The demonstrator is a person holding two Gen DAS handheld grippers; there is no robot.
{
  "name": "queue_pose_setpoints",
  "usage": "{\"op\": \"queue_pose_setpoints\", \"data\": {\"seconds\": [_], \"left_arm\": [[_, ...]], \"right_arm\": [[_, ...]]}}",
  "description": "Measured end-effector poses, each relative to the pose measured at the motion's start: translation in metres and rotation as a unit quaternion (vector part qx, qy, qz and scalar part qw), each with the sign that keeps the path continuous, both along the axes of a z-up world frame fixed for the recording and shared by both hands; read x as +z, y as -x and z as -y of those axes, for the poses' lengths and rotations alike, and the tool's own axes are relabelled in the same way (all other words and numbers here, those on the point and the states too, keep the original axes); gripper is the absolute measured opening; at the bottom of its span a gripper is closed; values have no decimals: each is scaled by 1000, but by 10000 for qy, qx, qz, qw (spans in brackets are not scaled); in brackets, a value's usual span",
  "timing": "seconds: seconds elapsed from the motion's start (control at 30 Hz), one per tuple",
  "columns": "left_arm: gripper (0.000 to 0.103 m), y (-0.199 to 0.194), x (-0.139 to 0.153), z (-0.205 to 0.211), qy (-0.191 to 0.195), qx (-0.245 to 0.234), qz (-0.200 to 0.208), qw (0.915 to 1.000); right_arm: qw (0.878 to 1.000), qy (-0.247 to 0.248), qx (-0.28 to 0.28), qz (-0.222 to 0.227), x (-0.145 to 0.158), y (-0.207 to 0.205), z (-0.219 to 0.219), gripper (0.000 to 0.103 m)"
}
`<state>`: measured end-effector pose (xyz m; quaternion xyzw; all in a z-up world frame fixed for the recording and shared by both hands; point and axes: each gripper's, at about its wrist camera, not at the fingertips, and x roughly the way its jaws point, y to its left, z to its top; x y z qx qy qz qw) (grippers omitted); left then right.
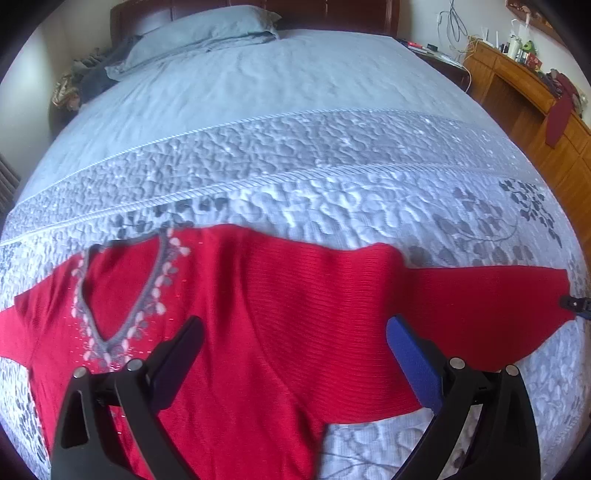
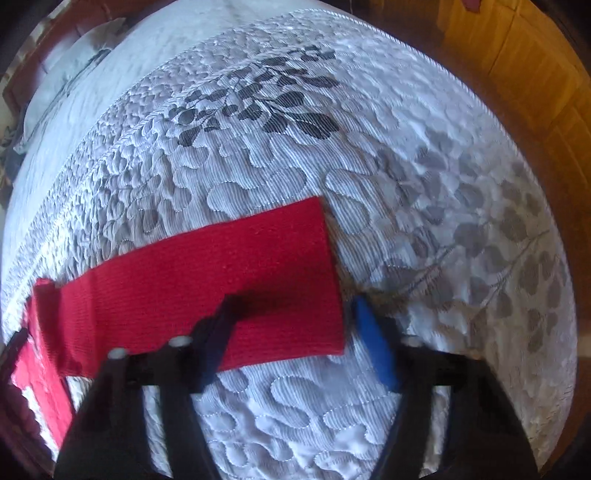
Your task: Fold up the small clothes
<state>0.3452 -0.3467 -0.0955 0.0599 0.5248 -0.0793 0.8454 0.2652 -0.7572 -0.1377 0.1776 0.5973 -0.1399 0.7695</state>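
Note:
A red knit sweater (image 1: pixel 258 314) with a grey beaded V-neck (image 1: pixel 122 295) lies flat on the bed, its sleeve (image 1: pixel 480 306) stretched out to the right. My left gripper (image 1: pixel 295 328) is open above the sweater's body, nothing between its fingers. My right gripper (image 2: pixel 291 310) is open, low over the sleeve's cuff end (image 2: pixel 258 273); its left finger lies over the cuff and its blue-padded finger (image 2: pixel 373 339) is just past the cuff edge. The right gripper's tip shows in the left wrist view (image 1: pixel 576 304) at the cuff.
The bed has a grey quilted cover (image 1: pixel 332 158) with a leaf pattern and pillows (image 1: pixel 207 33) at the headboard. A wooden dresser (image 1: pixel 524 99) with clutter stands along the right side. Wooden floor (image 2: pixel 517 55) lies beyond the bed edge.

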Motion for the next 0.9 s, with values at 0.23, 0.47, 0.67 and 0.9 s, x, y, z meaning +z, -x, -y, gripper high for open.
{"op": "queue_pose_setpoints", "data": {"seconds": [0.23, 0.47, 0.67, 0.9], "left_arm": [[99, 2, 7, -45, -122, 199, 54, 9997], [99, 8, 17, -101, -187, 495, 60, 9986], [99, 10, 23, -140, -218, 703, 50, 9973], [99, 7, 21, -170, -204, 892, -14, 9958]], "right_arm": [[9979, -139, 171, 615, 38, 4, -27, 8], [9896, -306, 1061, 927, 70, -24, -122, 8], [9786, -723, 1631, 1029, 67, -38, -212, 8], [9591, -1293, 2273, 1088, 58, -50, -318, 8]]}}
